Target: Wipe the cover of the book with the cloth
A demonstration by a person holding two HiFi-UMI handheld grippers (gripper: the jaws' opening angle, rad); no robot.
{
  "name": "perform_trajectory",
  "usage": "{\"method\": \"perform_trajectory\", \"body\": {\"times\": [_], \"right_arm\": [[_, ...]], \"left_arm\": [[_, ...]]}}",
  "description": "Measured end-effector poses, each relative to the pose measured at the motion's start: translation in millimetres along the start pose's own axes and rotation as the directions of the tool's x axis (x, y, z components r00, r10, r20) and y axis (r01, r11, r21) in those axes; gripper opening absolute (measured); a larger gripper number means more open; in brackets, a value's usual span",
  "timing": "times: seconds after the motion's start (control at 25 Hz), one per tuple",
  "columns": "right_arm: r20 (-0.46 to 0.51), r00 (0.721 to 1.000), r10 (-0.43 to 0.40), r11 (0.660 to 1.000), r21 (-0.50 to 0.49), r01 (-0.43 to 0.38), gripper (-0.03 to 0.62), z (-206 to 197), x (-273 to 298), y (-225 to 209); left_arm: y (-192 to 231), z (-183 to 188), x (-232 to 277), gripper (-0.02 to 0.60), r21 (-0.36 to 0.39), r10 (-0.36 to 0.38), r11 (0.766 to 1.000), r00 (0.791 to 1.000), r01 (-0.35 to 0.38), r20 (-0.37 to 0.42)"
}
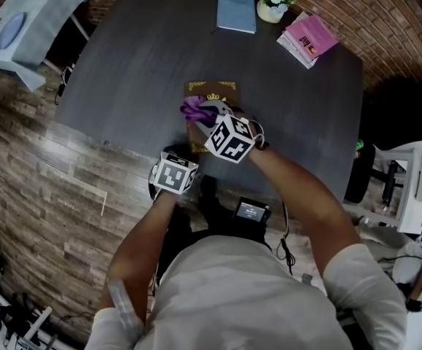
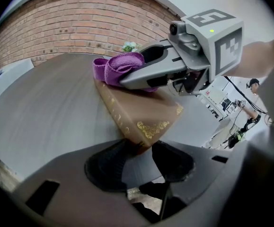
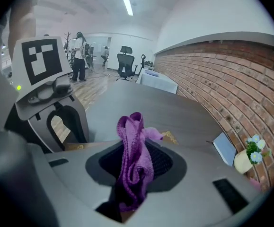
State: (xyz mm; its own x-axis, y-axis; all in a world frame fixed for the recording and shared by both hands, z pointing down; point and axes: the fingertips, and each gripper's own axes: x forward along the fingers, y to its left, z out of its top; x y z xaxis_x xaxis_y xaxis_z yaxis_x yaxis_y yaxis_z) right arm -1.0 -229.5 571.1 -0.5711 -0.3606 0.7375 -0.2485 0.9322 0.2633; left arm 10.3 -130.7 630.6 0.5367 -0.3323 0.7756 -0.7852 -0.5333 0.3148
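Purple cloth [image 2: 118, 66] pinched in right gripper [image 3: 136, 162] jaws atop book [image 2: 146, 110]; left gripper [image 2: 139, 162] clamps corner

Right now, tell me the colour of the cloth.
Purple. The cloth shows best in the right gripper view, pinched between the jaws.

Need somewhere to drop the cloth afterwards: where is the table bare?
Bare: the table's left half, and the strip between the brown book and the blue notebook. Crowded: the far edge, with flower pot and pink books.
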Motion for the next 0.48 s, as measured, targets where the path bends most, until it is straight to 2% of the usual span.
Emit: {"method": "perform_trajectory", "body": {"times": [0.48], "right_arm": [[0.019, 0.999, 0.039, 0.999, 0.030, -0.039, 0.112, -2.4, -17.0, 38.1]], "left_arm": [[0.4, 2.0, 0.3, 0.175, -0.010, -0.002, 1.000, 1.000, 0.002, 0.001]]}}
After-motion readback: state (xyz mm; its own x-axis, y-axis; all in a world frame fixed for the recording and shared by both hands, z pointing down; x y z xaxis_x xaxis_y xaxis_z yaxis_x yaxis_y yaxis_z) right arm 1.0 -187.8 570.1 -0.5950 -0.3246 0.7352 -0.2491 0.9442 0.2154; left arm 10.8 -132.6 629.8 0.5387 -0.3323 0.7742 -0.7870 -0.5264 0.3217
